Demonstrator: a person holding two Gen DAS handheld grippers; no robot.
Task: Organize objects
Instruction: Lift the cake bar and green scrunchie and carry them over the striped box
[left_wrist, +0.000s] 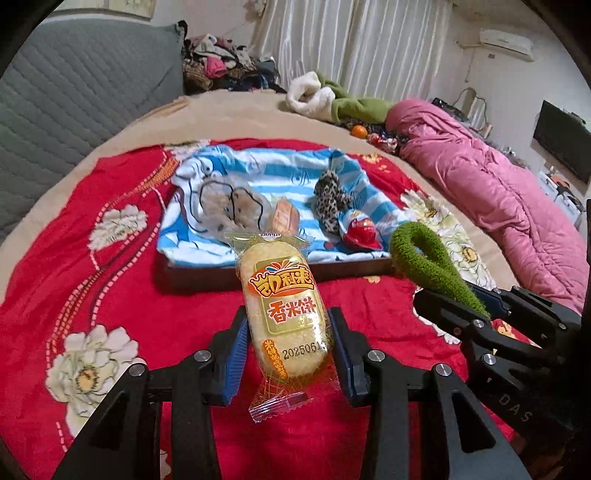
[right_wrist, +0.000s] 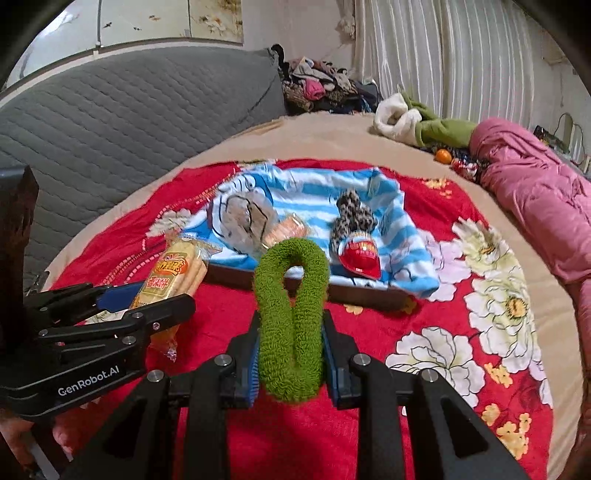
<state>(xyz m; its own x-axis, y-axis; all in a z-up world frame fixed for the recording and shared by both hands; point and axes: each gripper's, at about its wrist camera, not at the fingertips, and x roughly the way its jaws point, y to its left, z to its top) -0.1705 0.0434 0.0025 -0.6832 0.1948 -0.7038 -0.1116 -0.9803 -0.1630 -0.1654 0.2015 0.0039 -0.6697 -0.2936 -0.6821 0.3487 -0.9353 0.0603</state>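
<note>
Rice cracker packet reads "香米饼", date stamp "2025061" partly readable, more print too small to read. Left gripper fingers clamped on packet's lower half, packet standing upright at center of left wrist view; in right wrist view it sits at left. "GenRobot.AI" printed on left gripper body, lower left of right wrist view; "DAS" on right gripper body, lower right of left wrist view.

Right gripper fingers closed on green fuzzy loop, loop end pointing up, center frame; same loop at right of left wrist view.

Dark wooden tray on red floral blanket, just beyond both grippers. Tray lined with blue-white striped cloth. On it: clear bag of brownish stuff, orange wrapped snack, leopard-print fabric piece, red egg-shaped toy pack.

Both grippers held level above blanket, side by side, pointing at tray.
</note>
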